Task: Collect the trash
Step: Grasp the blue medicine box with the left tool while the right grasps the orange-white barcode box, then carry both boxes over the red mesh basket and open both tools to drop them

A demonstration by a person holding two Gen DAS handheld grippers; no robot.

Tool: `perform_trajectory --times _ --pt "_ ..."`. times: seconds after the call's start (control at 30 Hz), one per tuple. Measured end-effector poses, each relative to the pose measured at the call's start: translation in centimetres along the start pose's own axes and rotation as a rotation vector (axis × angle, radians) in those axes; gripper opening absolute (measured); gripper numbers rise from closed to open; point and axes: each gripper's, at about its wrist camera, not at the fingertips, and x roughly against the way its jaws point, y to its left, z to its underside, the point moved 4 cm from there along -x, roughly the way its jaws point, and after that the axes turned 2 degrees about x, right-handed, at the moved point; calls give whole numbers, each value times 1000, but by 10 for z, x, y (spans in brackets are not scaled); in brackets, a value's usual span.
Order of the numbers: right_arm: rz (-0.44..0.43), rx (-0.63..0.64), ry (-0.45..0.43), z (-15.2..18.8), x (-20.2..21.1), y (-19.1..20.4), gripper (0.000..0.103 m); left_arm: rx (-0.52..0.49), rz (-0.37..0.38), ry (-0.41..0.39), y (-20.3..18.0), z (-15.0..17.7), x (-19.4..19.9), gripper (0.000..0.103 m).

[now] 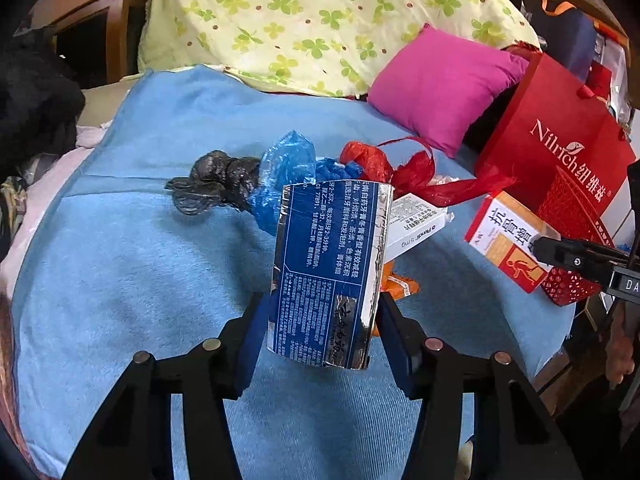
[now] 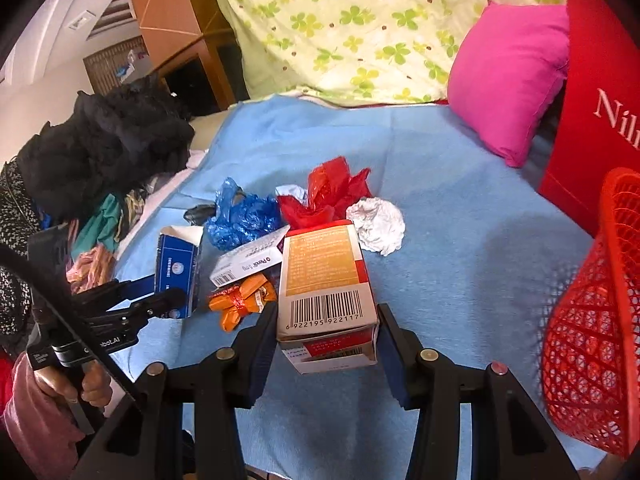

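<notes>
My left gripper is shut on a blue and silver toothpaste box, held upright above the blue blanket. My right gripper is shut on an orange and white medicine box, barcode facing up, lifted off the blanket. The right wrist view shows the blue box at the left. The left wrist view shows the medicine box at the right. Behind them lie a blue plastic bag, red plastic, a white paper ball, a white carton, an orange wrapper and a black bag.
A red mesh basket stands at the right edge, with a red paper bag behind it. A pink pillow and a floral quilt lie at the back. Dark clothes are piled on the left.
</notes>
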Motion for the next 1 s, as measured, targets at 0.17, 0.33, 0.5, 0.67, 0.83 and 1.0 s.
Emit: perform_trajectory --times 0.17,0.33,0.5,0.67,0.83,1.0 --pt "-9 23 -60 -4 22 1 50 -1 -27 -49 -3 0 15 57" --pt "-17 29 -176 -10 60 -5 50 -37 10 -128 -32 -2 35 57" --pt "9 -14 -343 -14 114 -32 50 -90 139 -162 -102 -13 51 57" --pt "55 -155 -454 -7 160 -89 50 -166 262 -173 -192 -46 56 57" --pt "103 -371 -475 17 186 -164 50 -228 343 -147 -268 -68 42 58" --pt "95 -542 -444 32 190 -218 51 -283 361 -75 -340 -73 9 59"
